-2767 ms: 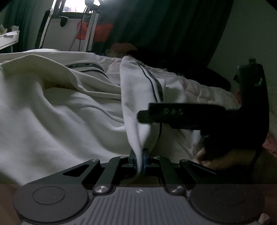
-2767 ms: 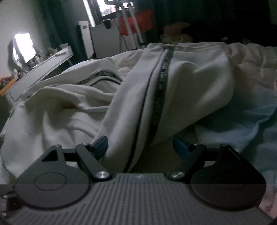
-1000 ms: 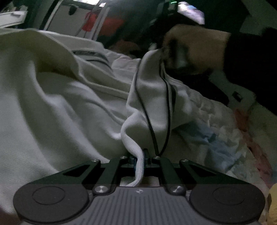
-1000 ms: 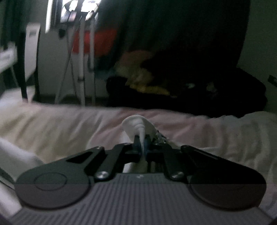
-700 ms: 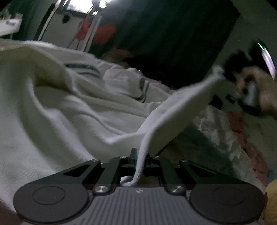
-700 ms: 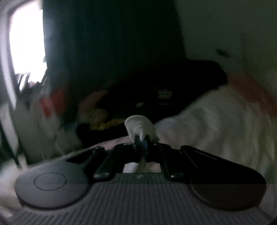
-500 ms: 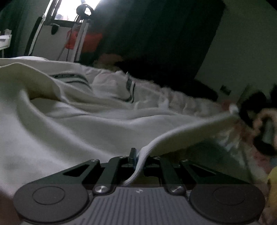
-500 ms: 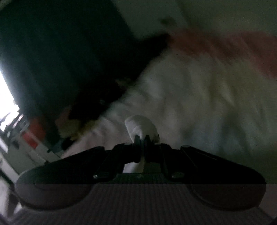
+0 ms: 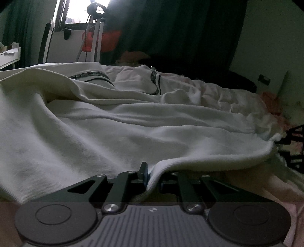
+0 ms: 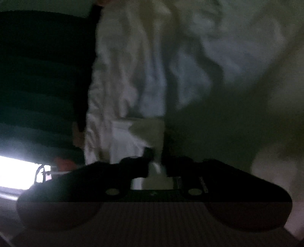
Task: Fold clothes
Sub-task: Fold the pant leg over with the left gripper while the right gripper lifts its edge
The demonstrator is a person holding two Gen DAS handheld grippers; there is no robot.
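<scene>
A white garment (image 9: 117,129) with dark striped trim (image 9: 157,83) lies spread across the bed. My left gripper (image 9: 150,176) is shut on its near hem, which runs taut and low to the right. The right gripper shows at the far right edge of the left wrist view (image 9: 293,144), at the hem's other end. In the dim, blurred right wrist view my right gripper (image 10: 154,161) is shut on a fold of the white garment (image 10: 146,133), and the view is rolled sideways.
Rumpled pale bedding (image 9: 237,98) lies beyond the garment. A dark curtain (image 9: 180,34) hangs behind the bed. A tripod stand (image 9: 95,36) and a red object (image 9: 106,41) stand by a bright window (image 9: 76,9). A white shelf (image 9: 7,57) is at the far left.
The right gripper closed on the garment's edge, lifted it, then swung right and down. The hem between the grippers is now stretched out flat and low. The right wrist view rolled sideways.
</scene>
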